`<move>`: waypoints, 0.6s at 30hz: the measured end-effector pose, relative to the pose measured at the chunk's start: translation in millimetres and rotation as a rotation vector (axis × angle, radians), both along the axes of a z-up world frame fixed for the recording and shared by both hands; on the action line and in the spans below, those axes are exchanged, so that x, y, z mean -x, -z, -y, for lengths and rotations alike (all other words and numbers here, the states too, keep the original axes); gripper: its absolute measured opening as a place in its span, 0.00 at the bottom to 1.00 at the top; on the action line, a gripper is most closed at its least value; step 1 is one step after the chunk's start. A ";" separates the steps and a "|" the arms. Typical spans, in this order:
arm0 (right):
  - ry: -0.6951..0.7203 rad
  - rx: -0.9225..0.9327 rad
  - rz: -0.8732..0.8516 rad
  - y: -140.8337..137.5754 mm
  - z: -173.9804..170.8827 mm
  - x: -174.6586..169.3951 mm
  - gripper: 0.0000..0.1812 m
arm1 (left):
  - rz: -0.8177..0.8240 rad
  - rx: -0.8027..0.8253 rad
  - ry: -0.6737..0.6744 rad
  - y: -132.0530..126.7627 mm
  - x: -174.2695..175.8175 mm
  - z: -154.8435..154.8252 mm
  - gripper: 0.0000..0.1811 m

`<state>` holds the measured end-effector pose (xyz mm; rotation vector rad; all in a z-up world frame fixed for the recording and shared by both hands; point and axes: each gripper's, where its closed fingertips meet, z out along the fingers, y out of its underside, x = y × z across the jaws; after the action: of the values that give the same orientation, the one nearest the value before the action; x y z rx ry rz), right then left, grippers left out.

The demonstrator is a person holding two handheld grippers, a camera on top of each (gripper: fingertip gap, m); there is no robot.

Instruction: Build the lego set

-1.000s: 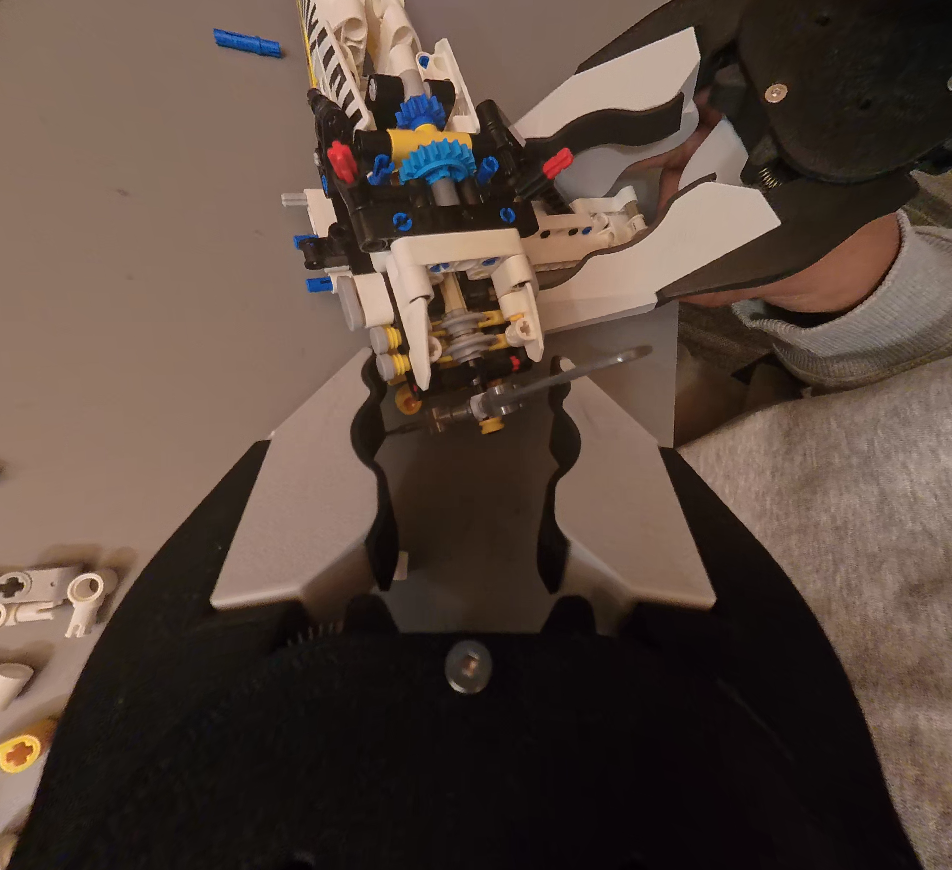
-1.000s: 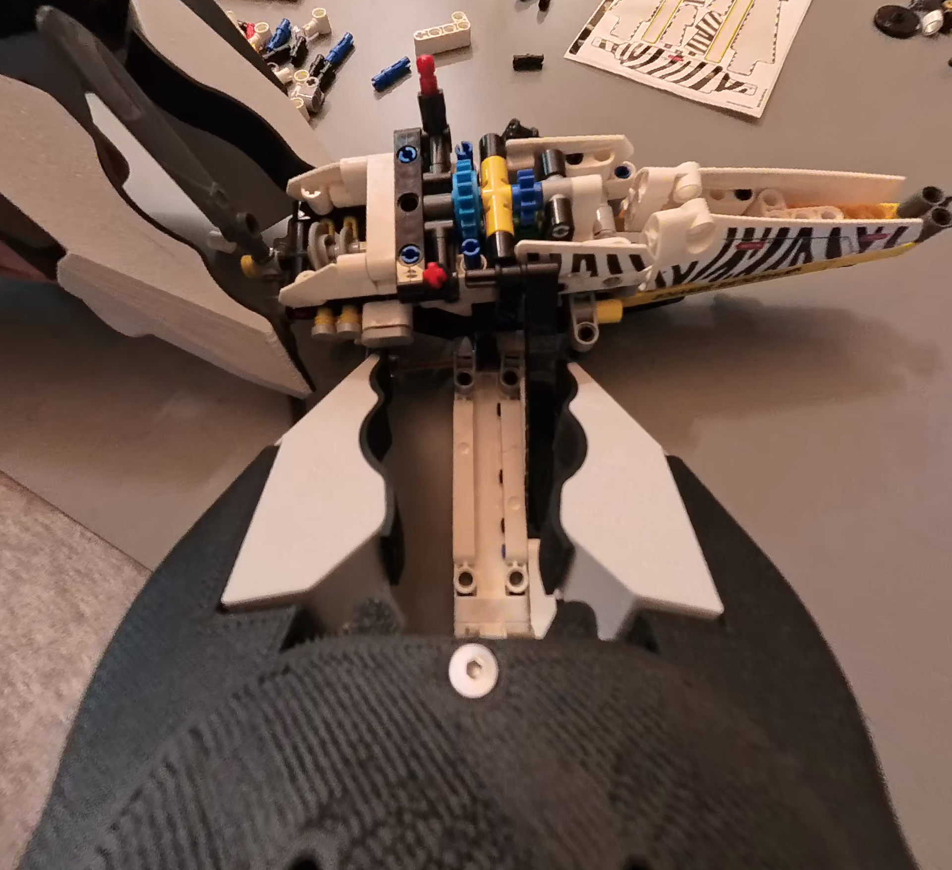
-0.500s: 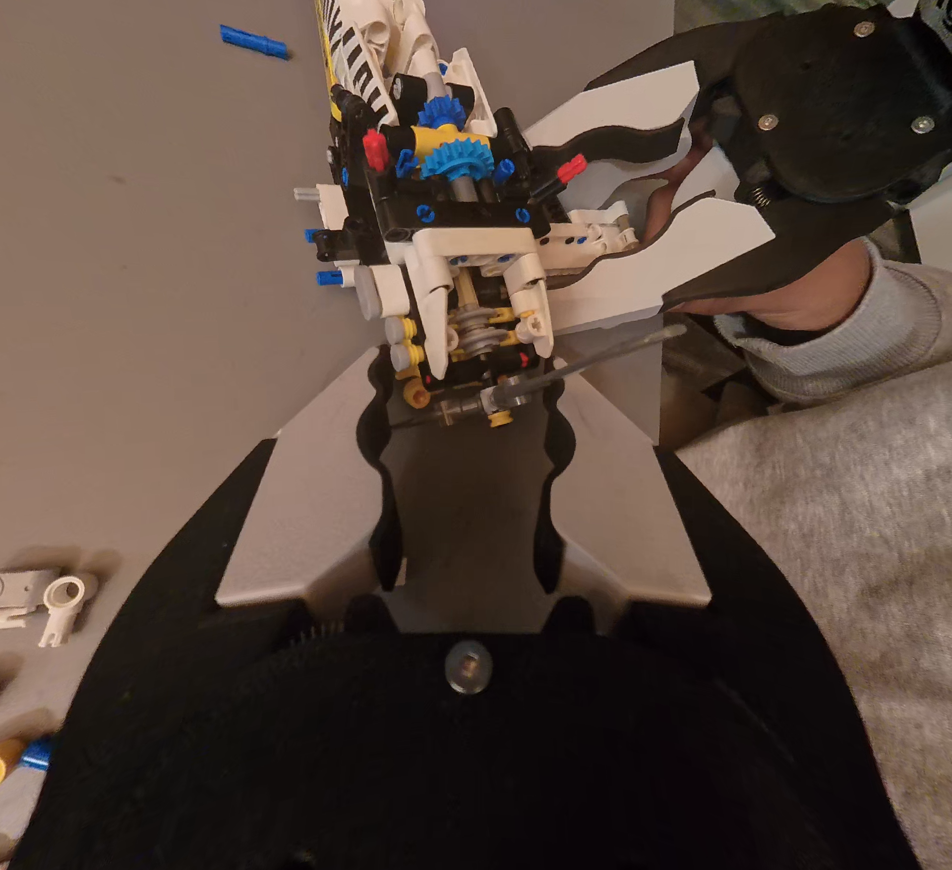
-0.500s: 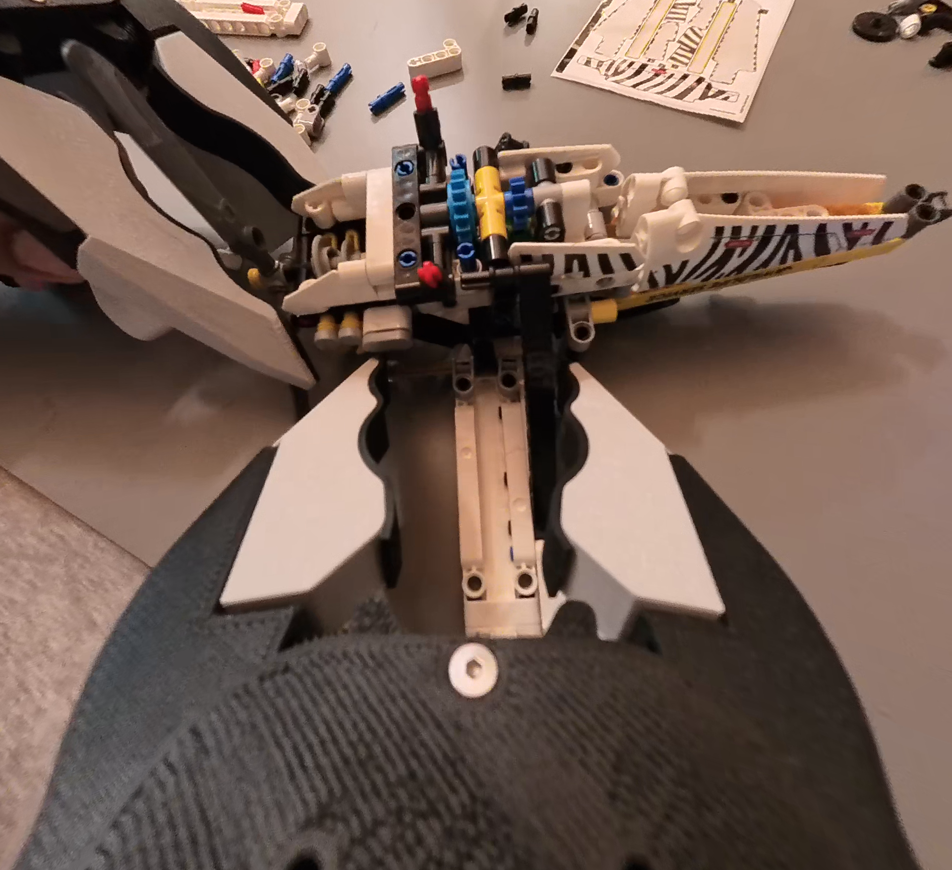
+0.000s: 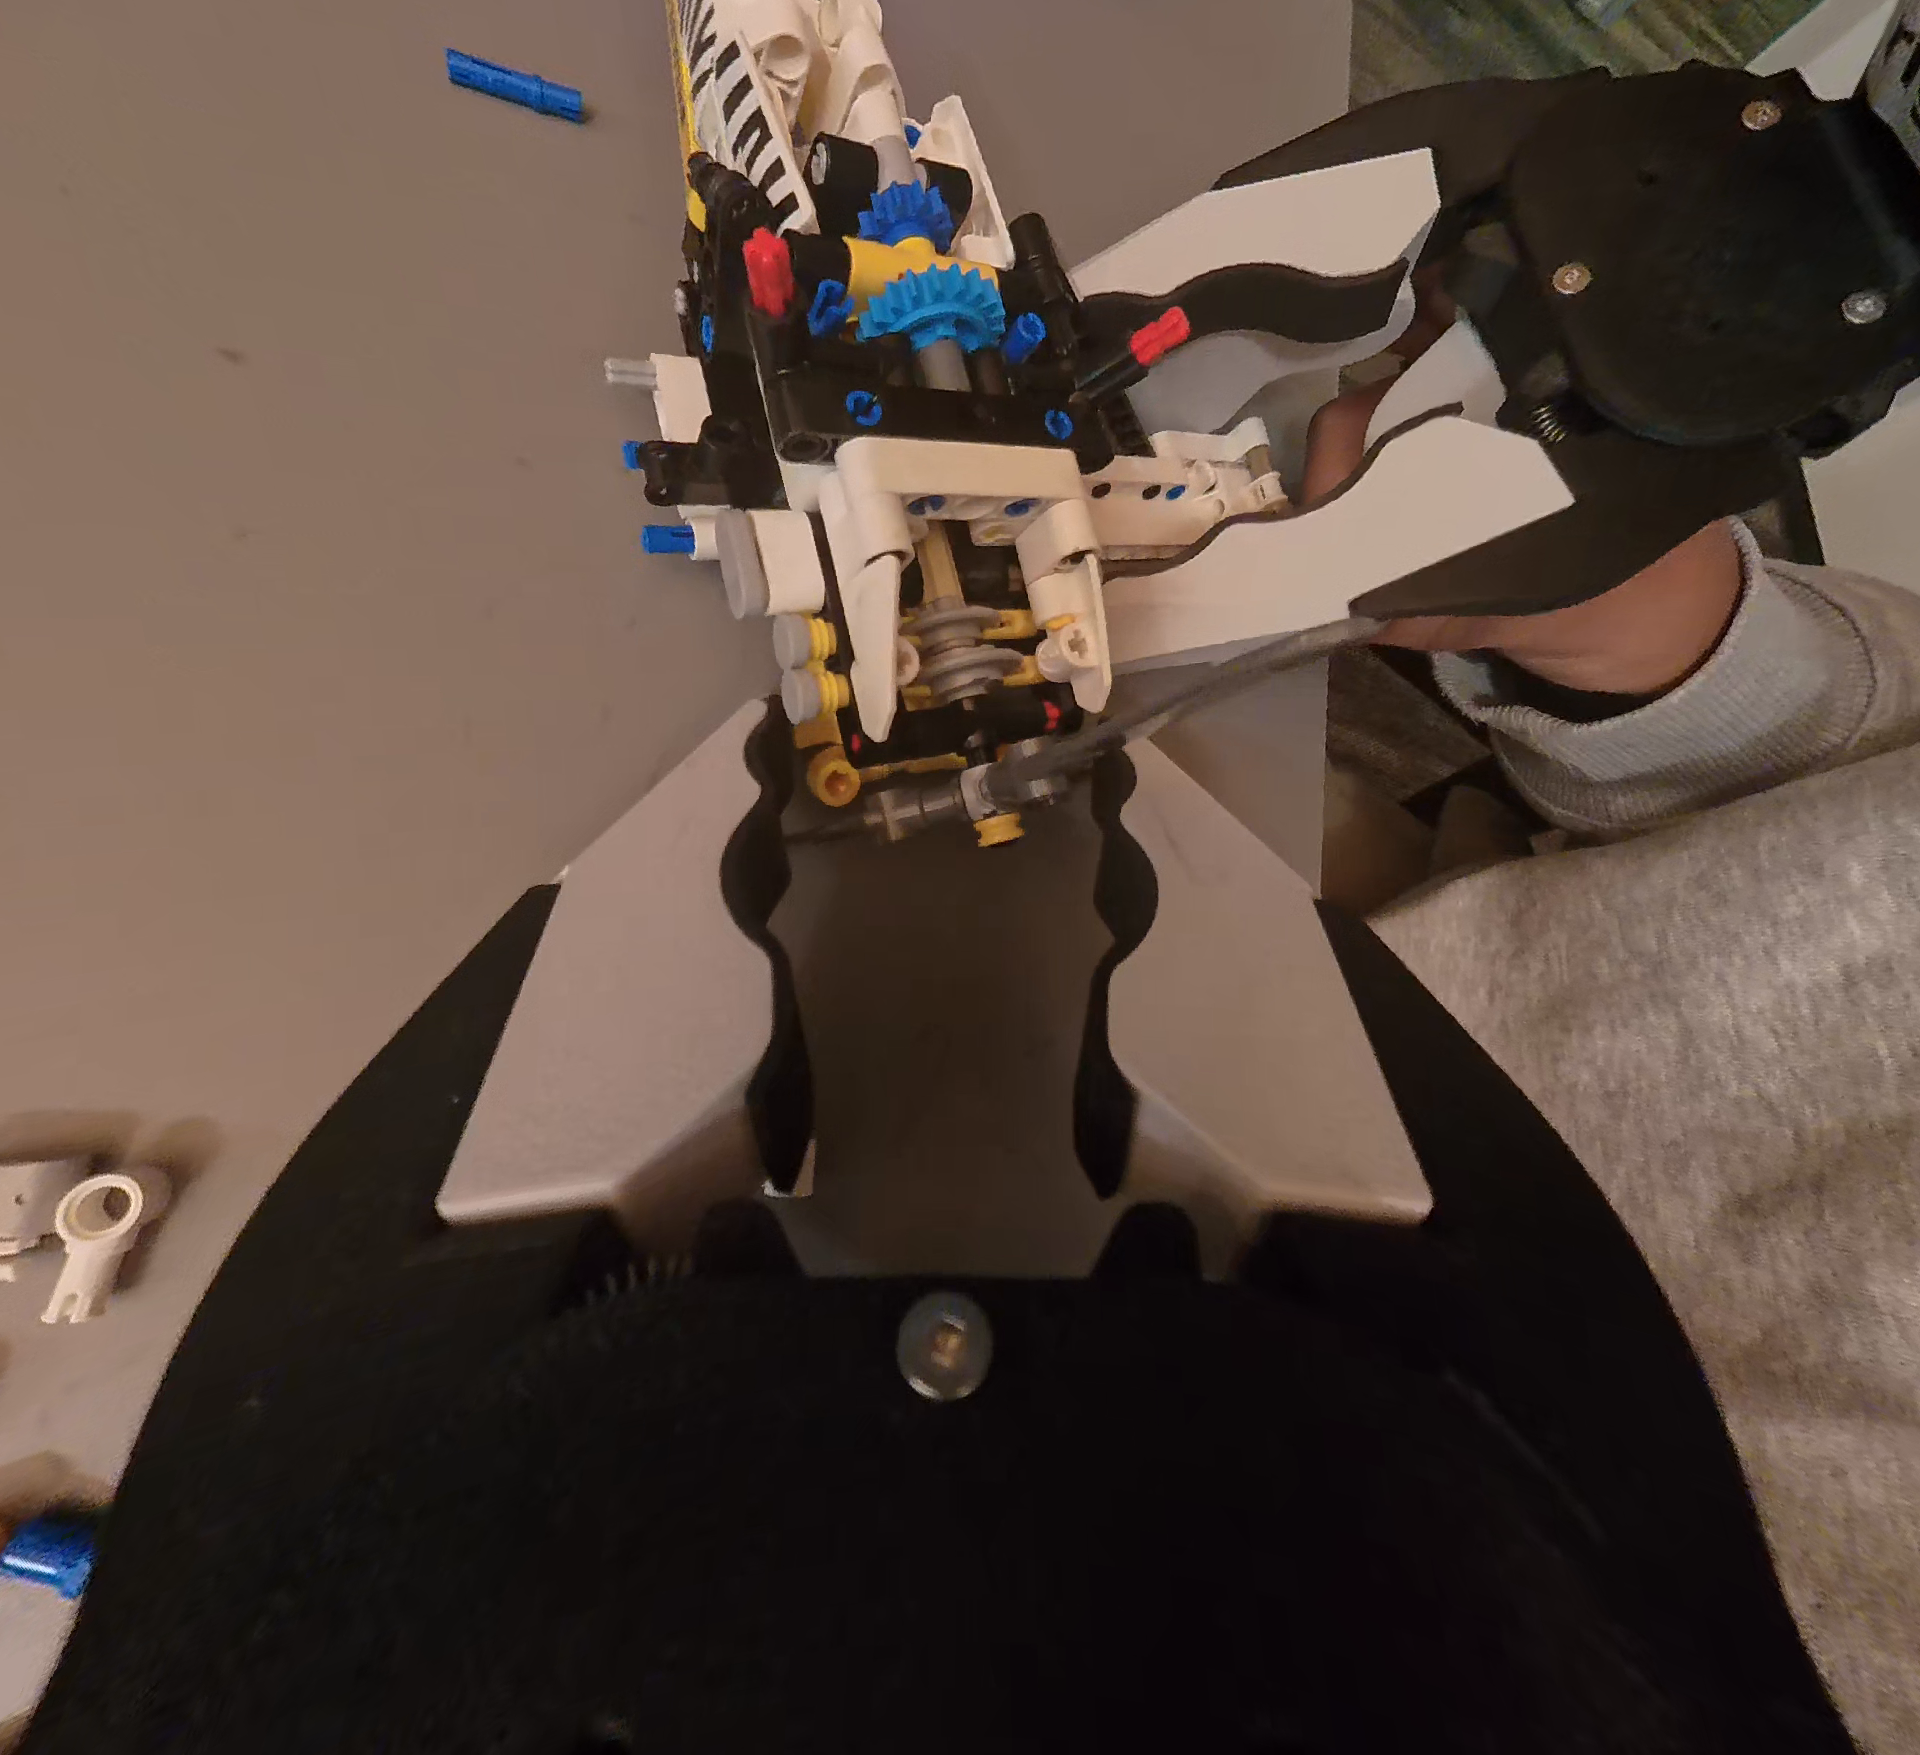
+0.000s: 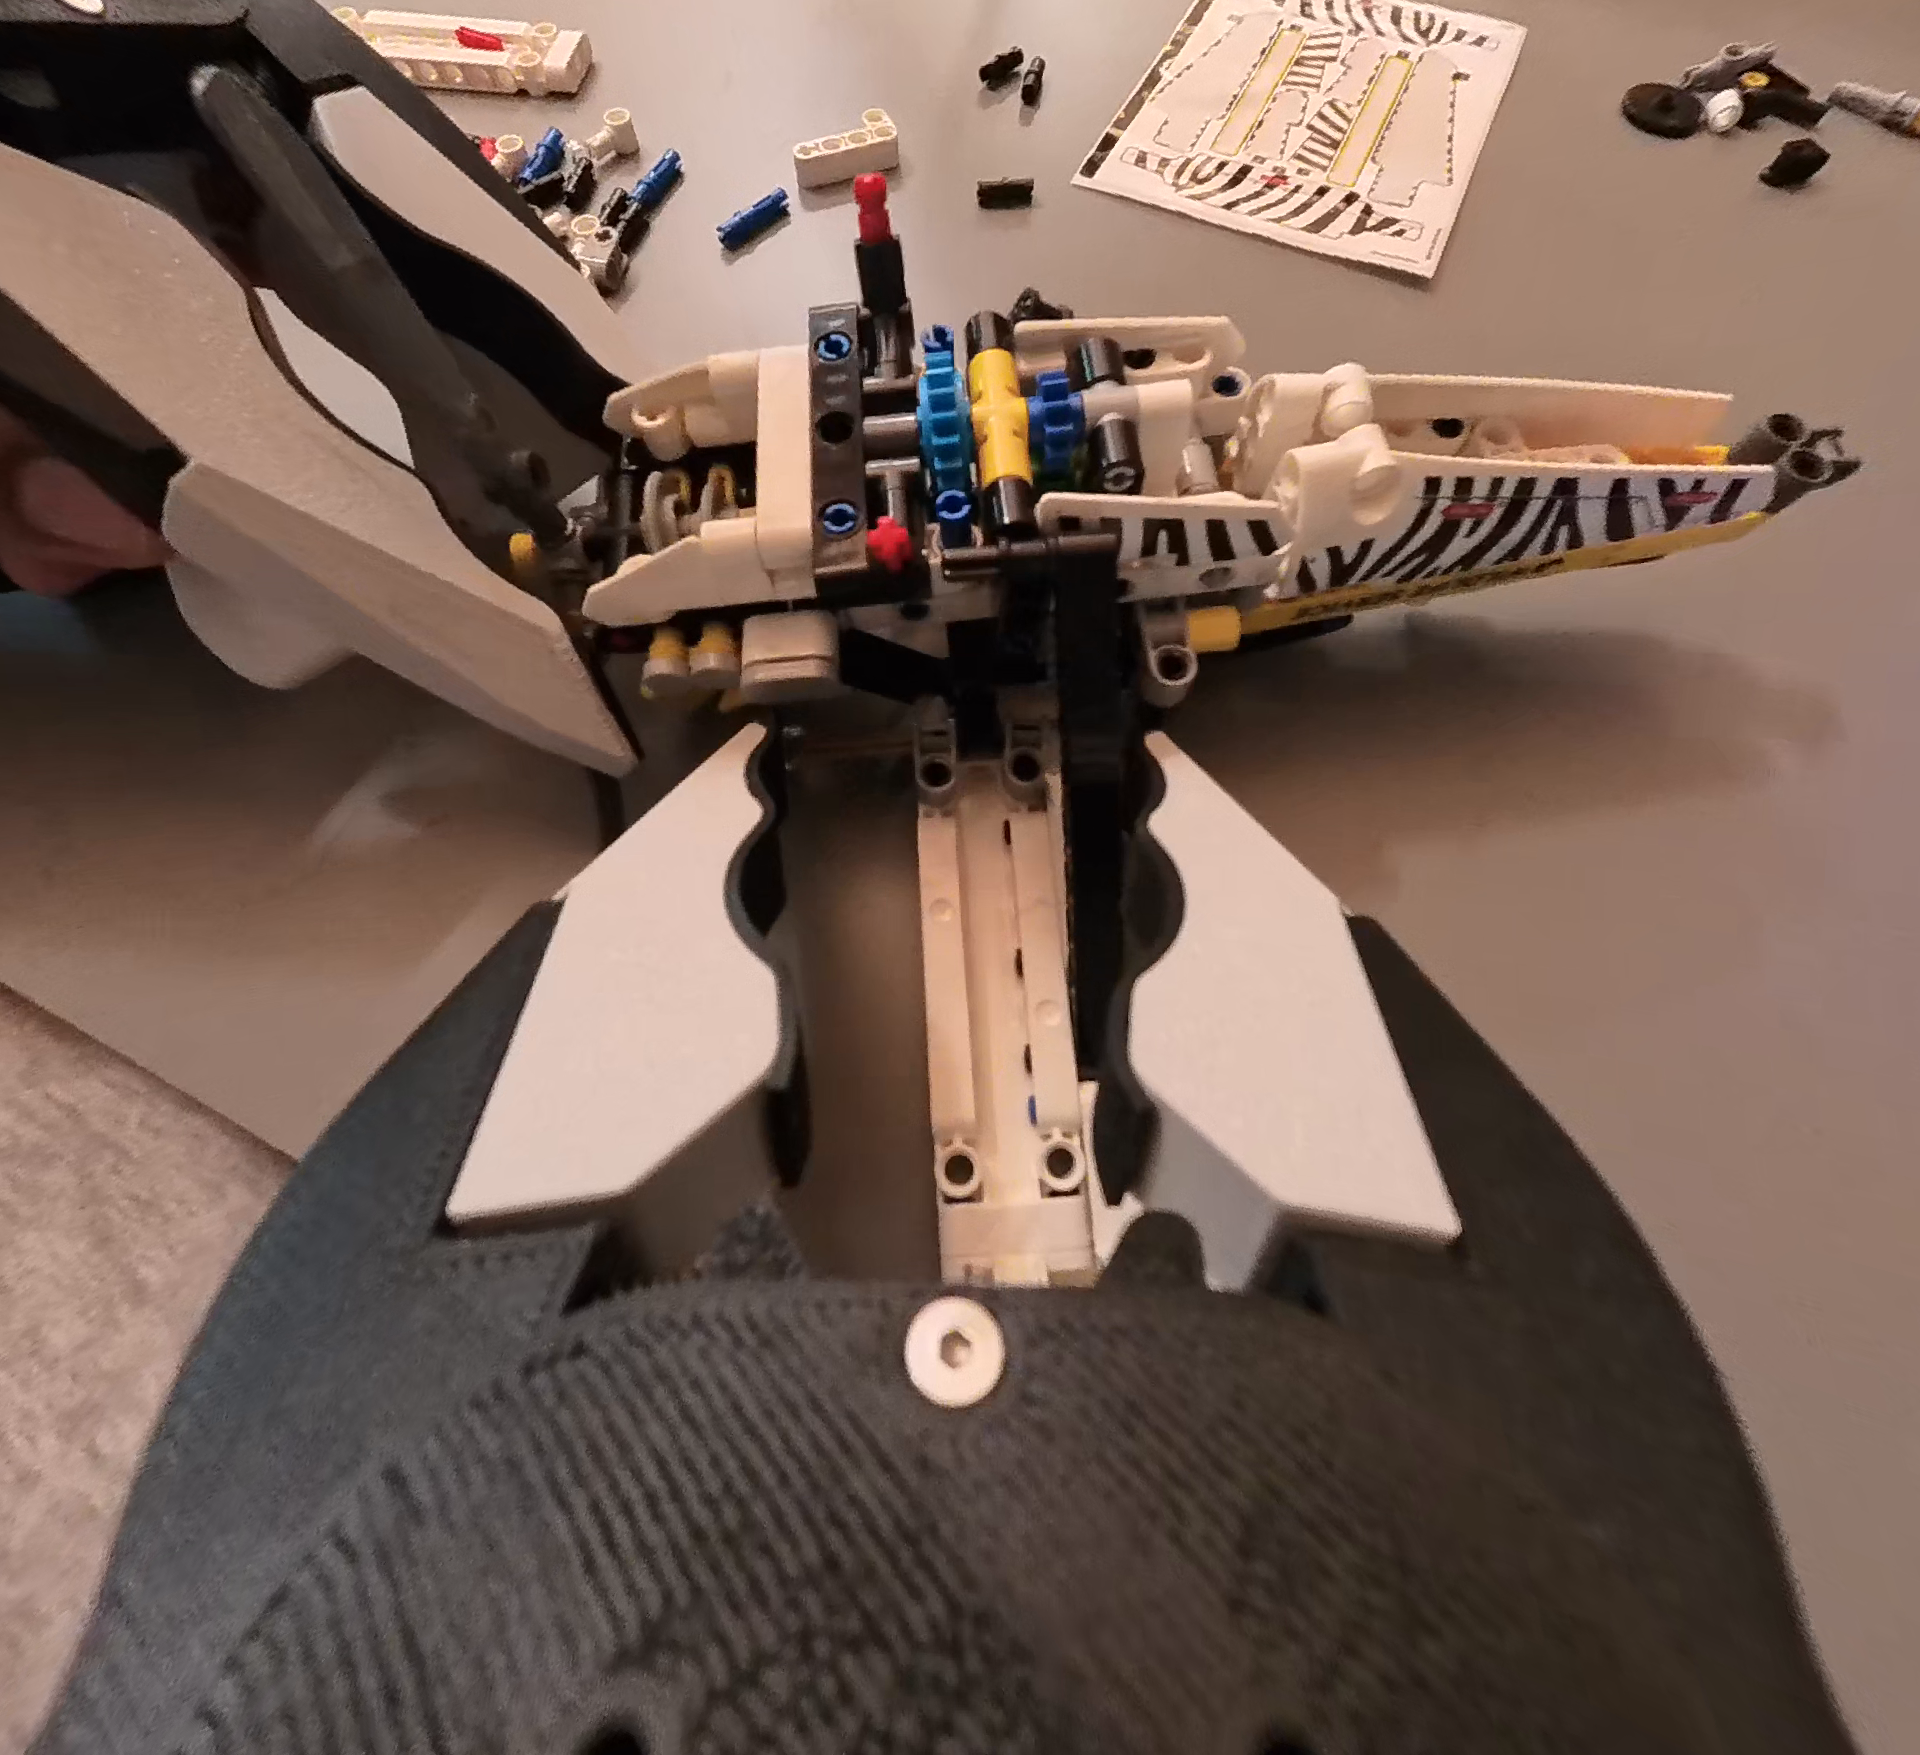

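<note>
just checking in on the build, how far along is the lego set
Partly built. Done: a long model with white panels, zebra stickers and blue gears in its middle. In hand: the right hand-held gripper holds its white beam section, while the left hand-held gripper sits at the grey axle end, grip unclear. Left: loose pins and beams, a small wheel subassembly and the sticker sheet remain on the table.

Both wrist cameras close, angled down along own claw; both share lego model (image 5: 914,417) (image 6: 1039,479), seen from perpendicular sides.
</note>
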<state>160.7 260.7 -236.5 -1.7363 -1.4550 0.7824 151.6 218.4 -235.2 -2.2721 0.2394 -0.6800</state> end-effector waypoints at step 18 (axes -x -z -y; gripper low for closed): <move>-0.020 0.041 -0.047 -5.8 1.3 -12.6 0.33 | 0.000 0.000 0.010 0.3 -6.9 -2.8 0.31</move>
<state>173.3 259.4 -230.8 -1.7244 -1.4360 0.8641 158.4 221.2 -235.5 -2.2723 0.2514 -0.6853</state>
